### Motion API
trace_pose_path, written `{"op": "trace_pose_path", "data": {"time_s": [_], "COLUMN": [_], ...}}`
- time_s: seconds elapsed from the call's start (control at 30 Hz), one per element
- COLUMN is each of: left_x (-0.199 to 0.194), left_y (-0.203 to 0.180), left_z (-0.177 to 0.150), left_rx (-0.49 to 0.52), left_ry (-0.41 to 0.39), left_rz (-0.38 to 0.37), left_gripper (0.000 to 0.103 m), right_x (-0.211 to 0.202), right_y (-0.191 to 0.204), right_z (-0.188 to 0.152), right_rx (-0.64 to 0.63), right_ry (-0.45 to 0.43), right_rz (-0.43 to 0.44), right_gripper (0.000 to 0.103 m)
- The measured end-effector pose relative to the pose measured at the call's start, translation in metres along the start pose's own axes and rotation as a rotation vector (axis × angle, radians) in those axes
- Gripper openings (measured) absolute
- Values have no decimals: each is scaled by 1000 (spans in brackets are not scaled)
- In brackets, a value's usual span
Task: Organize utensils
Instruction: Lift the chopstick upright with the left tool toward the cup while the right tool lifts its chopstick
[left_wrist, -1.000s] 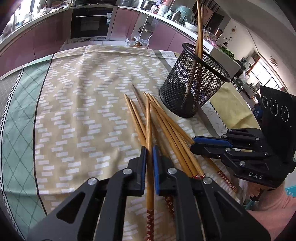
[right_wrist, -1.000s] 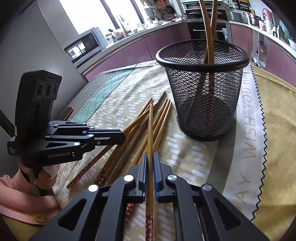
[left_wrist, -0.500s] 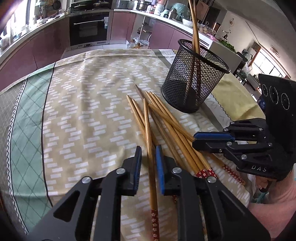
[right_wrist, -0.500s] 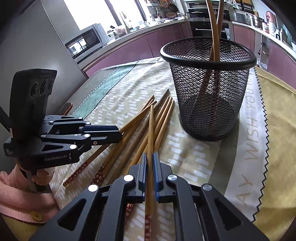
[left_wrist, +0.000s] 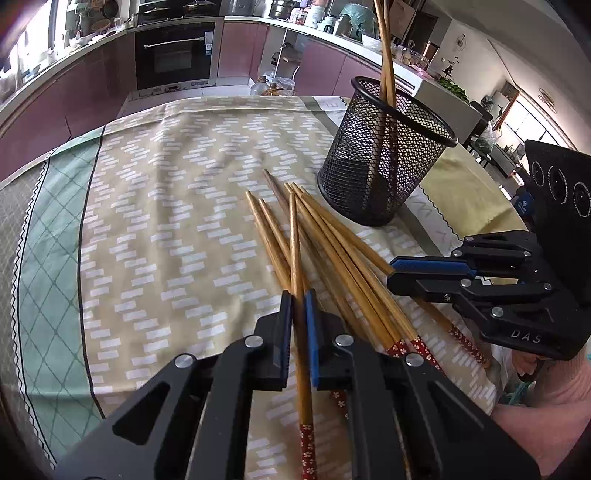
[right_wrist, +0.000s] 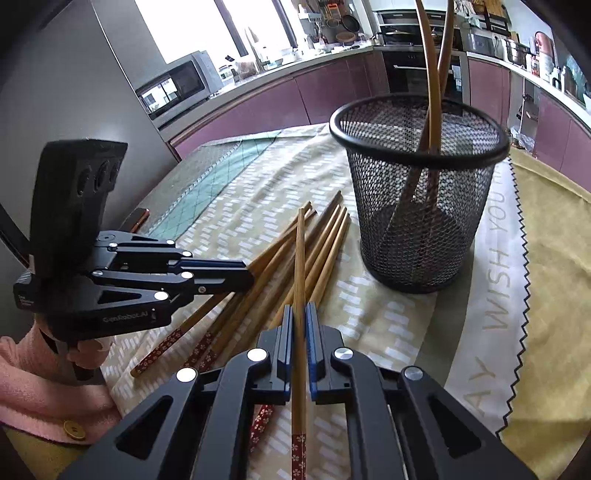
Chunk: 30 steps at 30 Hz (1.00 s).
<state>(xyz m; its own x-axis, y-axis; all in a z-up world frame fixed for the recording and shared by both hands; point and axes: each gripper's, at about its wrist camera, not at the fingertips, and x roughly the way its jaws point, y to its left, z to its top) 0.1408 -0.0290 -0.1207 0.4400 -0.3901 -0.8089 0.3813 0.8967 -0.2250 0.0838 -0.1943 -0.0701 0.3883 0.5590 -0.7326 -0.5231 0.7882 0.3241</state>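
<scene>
Several wooden chopsticks (left_wrist: 343, 266) with red patterned ends lie fanned on the patterned tablecloth (left_wrist: 177, 236), left of a black mesh cup (left_wrist: 384, 158). Two chopsticks (left_wrist: 386, 55) stand in that cup. My left gripper (left_wrist: 297, 295) is shut on one chopstick (left_wrist: 293, 236) of the pile, gripped near its red end. In the right wrist view my right gripper (right_wrist: 299, 308) is shut on another chopstick (right_wrist: 300, 251), which points toward the mesh cup (right_wrist: 417, 221). The two grippers sit side by side over the pile (right_wrist: 325, 243), left gripper (right_wrist: 251, 273) to the left.
The tablecloth's green diamond border (left_wrist: 48, 258) runs along the left, and a yellow cloth (right_wrist: 554, 295) with a zigzag edge lies right of the cup. A person's pink sleeves (right_wrist: 37, 387) are at the near table edge. Kitchen counters and an oven (left_wrist: 173, 55) stand beyond.
The left gripper opened around its chopstick half a second ago and has shut on it again, with a slight roll. The right gripper keeps its grip and has barely moved.
</scene>
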Motion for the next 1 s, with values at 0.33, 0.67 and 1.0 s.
{"op": "trace_pose_path", "data": {"time_s": [0.33,0.67,1.0], "left_x": [-36,-93,-135], "left_y": [-6,-22,-36], "left_z": [3,20,39], "left_rx": [11,39,67], "left_ry": [-73,-206,-323], "left_rz": [-35,-124,-166], "left_gripper": [8,8,8], "right_x": [-42,-81,-108], "right_y": [4,3,-3], "right_z": [3,13,24], "right_rx": [-29,-24,-19], "right_ry": [-114,-237,-330], "right_rz": [20,18,13], "right_gripper": [6,6,6]}}
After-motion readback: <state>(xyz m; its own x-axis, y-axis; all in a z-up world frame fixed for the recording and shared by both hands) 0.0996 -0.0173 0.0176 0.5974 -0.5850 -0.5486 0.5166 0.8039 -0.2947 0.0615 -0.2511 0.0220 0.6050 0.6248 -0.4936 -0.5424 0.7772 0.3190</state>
